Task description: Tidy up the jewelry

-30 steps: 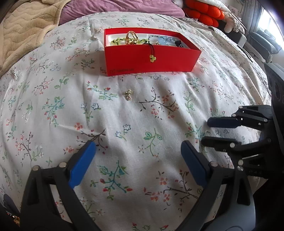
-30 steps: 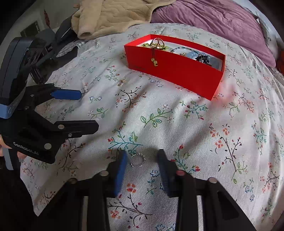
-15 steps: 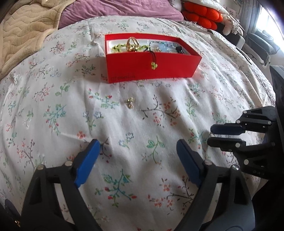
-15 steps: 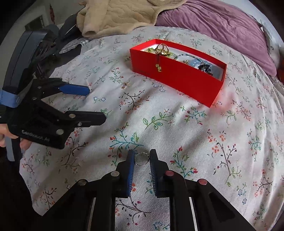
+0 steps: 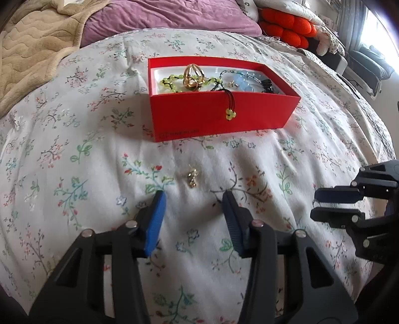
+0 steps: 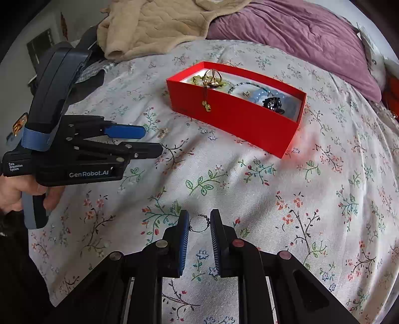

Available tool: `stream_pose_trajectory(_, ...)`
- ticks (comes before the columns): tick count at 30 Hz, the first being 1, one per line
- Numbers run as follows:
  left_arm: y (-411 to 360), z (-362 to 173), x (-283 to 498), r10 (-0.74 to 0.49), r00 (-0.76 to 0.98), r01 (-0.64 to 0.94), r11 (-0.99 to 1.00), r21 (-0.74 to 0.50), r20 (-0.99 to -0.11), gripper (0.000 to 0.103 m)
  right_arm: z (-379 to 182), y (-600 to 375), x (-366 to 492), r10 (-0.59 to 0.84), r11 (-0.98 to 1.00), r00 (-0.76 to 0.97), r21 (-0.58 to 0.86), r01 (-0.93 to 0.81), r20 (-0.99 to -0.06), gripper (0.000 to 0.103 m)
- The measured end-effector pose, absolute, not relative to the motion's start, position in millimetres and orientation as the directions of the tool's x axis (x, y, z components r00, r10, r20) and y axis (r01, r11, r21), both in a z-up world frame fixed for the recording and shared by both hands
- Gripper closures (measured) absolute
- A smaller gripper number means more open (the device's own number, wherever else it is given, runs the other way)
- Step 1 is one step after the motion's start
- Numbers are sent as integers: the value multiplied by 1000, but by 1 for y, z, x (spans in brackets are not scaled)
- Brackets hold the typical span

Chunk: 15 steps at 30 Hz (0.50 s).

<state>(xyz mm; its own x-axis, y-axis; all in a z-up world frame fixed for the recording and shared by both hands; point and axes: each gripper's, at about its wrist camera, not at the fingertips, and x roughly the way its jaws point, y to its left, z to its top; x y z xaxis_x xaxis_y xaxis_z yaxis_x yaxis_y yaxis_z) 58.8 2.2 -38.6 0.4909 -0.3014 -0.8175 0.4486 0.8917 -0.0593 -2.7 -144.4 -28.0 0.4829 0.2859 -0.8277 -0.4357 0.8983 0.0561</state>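
Note:
A red box (image 5: 219,117) (image 6: 239,119) sits on the floral bedspread and holds a gold ring, green beads, a blue bracelet and a dark piece. A small gold earring (image 5: 192,177) (image 6: 162,132) lies on the cloth in front of the box. My left gripper (image 5: 193,202) is open, its fingertips just short of the earring on either side. My right gripper (image 6: 198,220) is shut on a thin beaded silver ring (image 6: 199,223), held between its pads just above the cloth.
A beige blanket (image 5: 32,49) and a purple pillow (image 5: 162,17) lie behind the box. Orange cushions (image 5: 286,27) sit at the back right. The bed's edge falls away at the right, by dark chairs (image 5: 369,67).
My left gripper moved forward to the gold earring and narrowed its opening. My right gripper closed on the silver ring and lifted it slightly toward the box.

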Motion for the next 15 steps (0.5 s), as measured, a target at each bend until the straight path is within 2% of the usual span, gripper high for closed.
stream_pose_trajectory(8, -8, -41, 66, -294, 489, 454, 890, -48, -822, 66, -27, -145, 1, 284, 903, 481, 62, -425, -830, 86)
stream_pose_trajectory(15, -9, -41, 70, -257, 503, 422, 906, -25, -825, 90, -23, -149, 4, 282, 912, 489, 72, -404, -825, 86)
